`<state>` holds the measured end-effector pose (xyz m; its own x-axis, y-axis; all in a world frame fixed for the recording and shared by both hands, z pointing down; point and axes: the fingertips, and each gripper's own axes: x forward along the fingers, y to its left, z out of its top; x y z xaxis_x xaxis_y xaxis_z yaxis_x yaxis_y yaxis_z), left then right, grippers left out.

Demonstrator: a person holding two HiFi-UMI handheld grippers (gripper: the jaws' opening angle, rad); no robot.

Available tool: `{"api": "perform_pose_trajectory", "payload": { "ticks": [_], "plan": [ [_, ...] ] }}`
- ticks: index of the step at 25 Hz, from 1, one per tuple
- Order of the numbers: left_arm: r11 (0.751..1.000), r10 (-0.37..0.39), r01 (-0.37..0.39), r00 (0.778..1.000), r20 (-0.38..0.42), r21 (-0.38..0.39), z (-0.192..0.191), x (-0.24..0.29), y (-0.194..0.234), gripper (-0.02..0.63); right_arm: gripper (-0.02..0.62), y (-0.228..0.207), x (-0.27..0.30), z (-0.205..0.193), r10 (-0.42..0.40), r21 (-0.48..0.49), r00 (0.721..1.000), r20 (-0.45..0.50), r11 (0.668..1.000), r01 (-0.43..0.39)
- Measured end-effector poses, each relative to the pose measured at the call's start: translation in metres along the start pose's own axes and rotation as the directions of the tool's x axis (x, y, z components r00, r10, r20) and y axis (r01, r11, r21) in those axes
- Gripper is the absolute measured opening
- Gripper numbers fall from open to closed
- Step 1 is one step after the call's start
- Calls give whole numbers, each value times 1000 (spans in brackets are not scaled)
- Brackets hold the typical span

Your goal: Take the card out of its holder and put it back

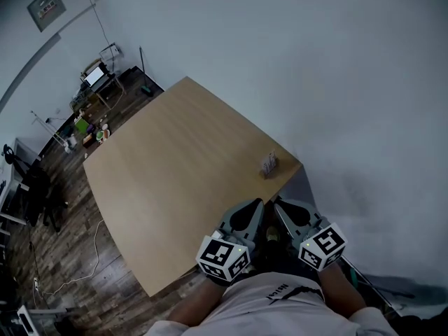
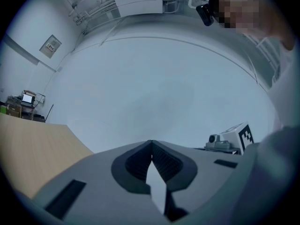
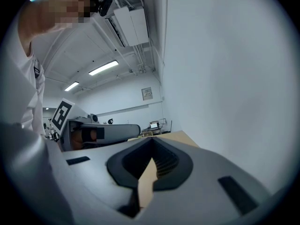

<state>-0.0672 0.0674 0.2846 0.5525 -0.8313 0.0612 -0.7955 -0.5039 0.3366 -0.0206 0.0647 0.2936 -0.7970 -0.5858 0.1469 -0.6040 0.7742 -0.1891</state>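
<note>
Head view: the person is standing at the near corner of a pale wooden counter [image 1: 175,173], holding the left gripper [image 1: 259,206] and the right gripper [image 1: 277,206] side by side, close against the body
Card holder [image 1: 269,166]: it is standing near the counter's right corner, close to the edge by the white wall [image 1: 336,82], well apart from both grippers
Card [image 1: 271,158]: something thin seems to be sitting in the card holder, and I am taking it for the card; it is too small to be sure
Left gripper view: the jaws are meeting at their tips with nothing between them, pointing at the wall
Right gripper view: the jaws are likewise lying tip to tip, gripping nothing, looking along the counter's edge
Step in hand: neither gripper is working on the card; a card sitting in its holder, with both grippers held in, is fitting a moment ahead of the pull as well as one after the return
Next move: the scene is not settling it; any handling of the card would be calling for a reach forward to the corner and jaws parting around a thin edge
Pointing and long axis: the card holder and card are appearing to stand upright, long axis rising from the counter; which way the card's face is turning I cannot tell
</note>
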Motion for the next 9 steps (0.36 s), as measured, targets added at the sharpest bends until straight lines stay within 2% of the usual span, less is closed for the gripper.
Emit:
{"api": "perform_pose_trajectory", "payload": {
  "ticks": [9],
  "plan": [
    [1000,-4,4,1000,-2,3,-1,-2,3,14,14,3,4,-2,0,1,1000,8,1000,0]
  ]
}}
